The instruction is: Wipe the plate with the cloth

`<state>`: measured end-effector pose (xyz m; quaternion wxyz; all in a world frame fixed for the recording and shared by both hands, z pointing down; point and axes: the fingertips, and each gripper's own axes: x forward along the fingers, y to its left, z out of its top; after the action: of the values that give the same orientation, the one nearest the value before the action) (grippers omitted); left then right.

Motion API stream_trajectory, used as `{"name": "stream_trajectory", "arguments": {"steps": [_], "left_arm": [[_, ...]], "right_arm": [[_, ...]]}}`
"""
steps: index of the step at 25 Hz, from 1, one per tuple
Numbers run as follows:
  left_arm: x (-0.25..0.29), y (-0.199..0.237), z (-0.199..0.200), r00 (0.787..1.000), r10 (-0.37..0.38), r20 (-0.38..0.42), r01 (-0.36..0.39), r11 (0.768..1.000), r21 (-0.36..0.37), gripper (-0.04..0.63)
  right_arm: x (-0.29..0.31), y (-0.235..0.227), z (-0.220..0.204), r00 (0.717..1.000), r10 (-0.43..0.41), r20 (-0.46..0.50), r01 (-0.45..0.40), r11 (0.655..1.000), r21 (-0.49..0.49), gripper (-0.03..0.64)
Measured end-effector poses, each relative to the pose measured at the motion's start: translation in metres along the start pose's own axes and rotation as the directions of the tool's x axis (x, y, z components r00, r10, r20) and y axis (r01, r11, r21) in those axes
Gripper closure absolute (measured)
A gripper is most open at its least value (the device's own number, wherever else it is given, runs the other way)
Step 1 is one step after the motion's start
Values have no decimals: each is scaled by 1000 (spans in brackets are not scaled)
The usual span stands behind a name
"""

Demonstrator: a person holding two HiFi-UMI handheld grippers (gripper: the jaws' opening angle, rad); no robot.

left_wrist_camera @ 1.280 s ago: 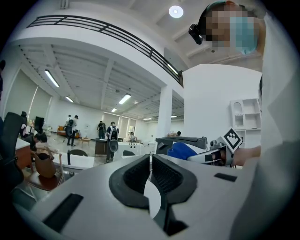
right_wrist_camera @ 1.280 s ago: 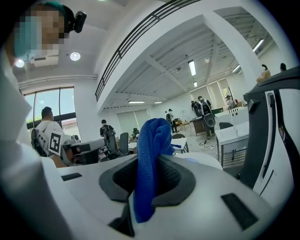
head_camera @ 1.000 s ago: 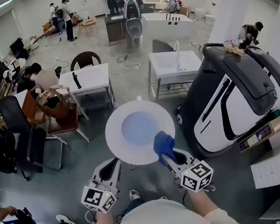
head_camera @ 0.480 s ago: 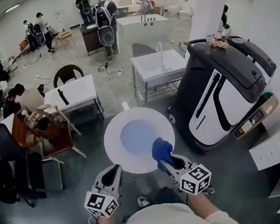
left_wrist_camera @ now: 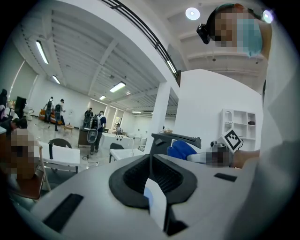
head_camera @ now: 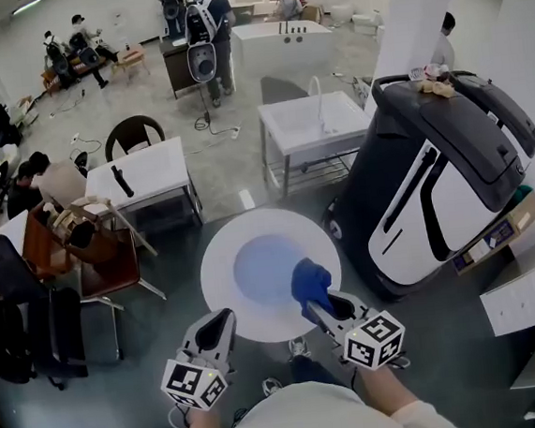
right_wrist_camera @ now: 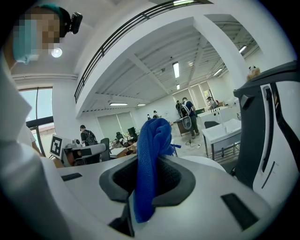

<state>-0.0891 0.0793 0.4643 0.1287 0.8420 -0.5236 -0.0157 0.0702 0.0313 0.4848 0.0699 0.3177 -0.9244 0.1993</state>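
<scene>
Seemingly touching the plate [head_camera: 217,260], right hand-held gripper [head_camera: 318,303] clamps the cloth [head_camera: 309,281].

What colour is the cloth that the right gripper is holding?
Blue: the cloth is a solid bright blue. It shows best in the right gripper view.

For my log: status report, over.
Left gripper shut on plate rim. Right gripper shut on blue cloth, over plate's right side. Nothing in the way.
</scene>
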Motion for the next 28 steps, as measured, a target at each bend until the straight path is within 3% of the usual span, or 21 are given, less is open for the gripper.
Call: {"name": "stream_trajectory", "arguments": {"steps": [17, 22, 28], "left_arm": [[103, 57, -7, 987, 151, -57, -153, 988, -24, 552], [114, 72, -8, 990, 126, -70, -128, 991, -31, 552], [127, 94, -2, 995, 39, -93, -42, 999, -26, 552]], "right_arm": [[92, -80, 16, 980, 167, -111, -170, 985, -16, 526], [112, -81, 20, 979, 167, -121, -170, 985, -12, 526], [128, -80, 24, 991, 93, -95, -92, 996, 7, 526]]}}
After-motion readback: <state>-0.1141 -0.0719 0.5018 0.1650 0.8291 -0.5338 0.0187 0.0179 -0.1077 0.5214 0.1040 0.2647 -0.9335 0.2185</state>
